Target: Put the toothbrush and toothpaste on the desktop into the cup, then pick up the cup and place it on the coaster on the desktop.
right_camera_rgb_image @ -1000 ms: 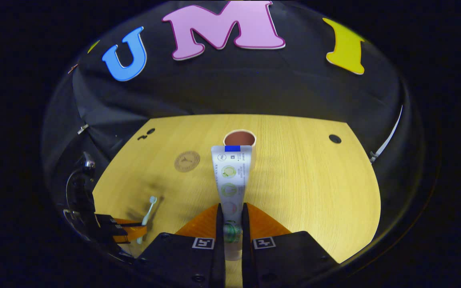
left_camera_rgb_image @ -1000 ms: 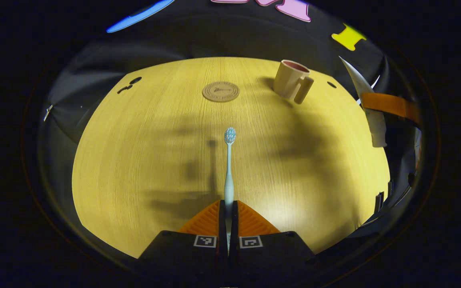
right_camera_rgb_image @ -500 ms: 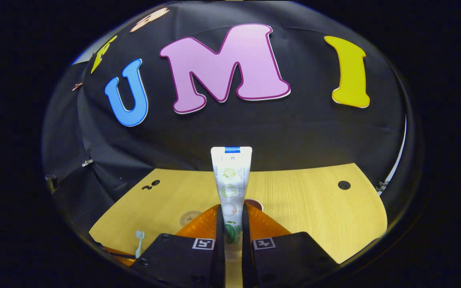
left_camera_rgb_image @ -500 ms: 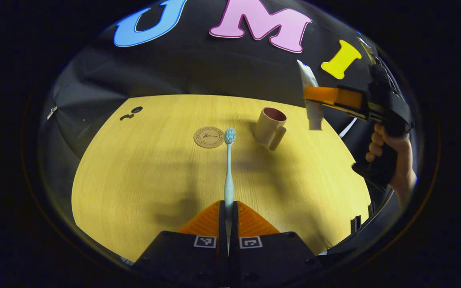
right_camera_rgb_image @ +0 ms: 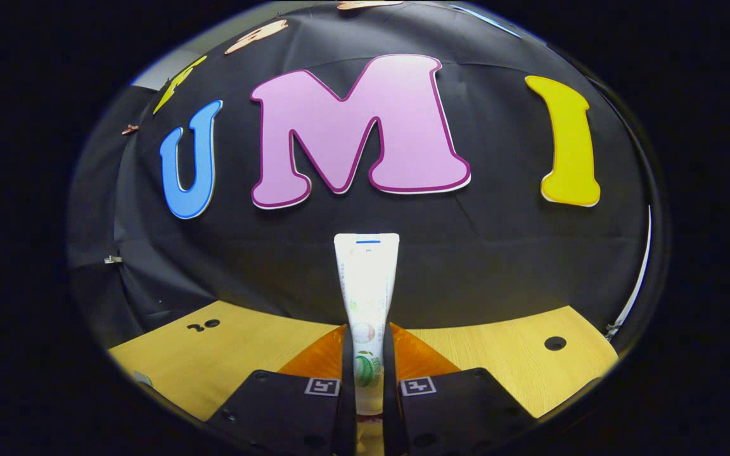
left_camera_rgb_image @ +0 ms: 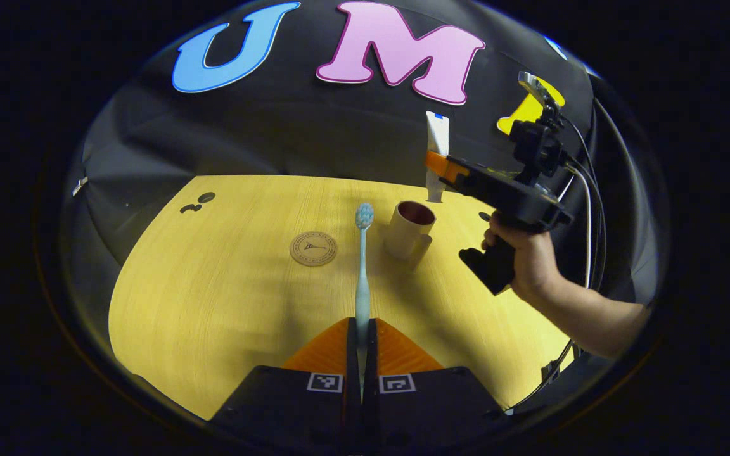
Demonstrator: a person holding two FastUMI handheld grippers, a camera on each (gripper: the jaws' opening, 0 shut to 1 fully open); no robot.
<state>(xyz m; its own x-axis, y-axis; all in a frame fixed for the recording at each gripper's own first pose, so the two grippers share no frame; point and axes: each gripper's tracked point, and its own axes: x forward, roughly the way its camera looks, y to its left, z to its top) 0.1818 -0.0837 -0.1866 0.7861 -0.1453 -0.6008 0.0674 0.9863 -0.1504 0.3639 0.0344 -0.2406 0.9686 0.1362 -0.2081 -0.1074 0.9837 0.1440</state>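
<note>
A: Left gripper view first: our left claw point(left_camera_rgb_image: 361, 329) is pinched tight on the handle of the pale blue plastic toothbrush point(left_camera_rgb_image: 362, 266), which runs straight ahead with its bristled head up over the yellow wood-grain worktop point(left_camera_rgb_image: 213, 285)

B: And beyond the head we see the cream ceramic cup point(left_camera_rgb_image: 408, 230) with the dark red inside, upright on the worktop, handle turned toward us. The round brown coaster point(left_camera_rgb_image: 313, 247) lies just to its left, apart from it

A: Above the cup's right side we have the right claw point(left_camera_rgb_image: 436, 166), carried by a hand point(left_camera_rgb_image: 526, 263), pinching the white toothpaste tube point(left_camera_rgb_image: 436, 157) upright, the tube's lower end hanging just over the cup's far rim

B: In the right gripper view, our right claw point(right_camera_rgb_image: 367, 354) is closed on that tube point(right_camera_rgb_image: 366, 285), both fingers pressing its lower part, flat crimped end pointing up against the black cloth wall point(right_camera_rgb_image: 498, 266). We see the worktop point(right_camera_rgb_image: 244, 342) on either side below

A: Whether the tube's end touches the cup, we cannot tell
</note>
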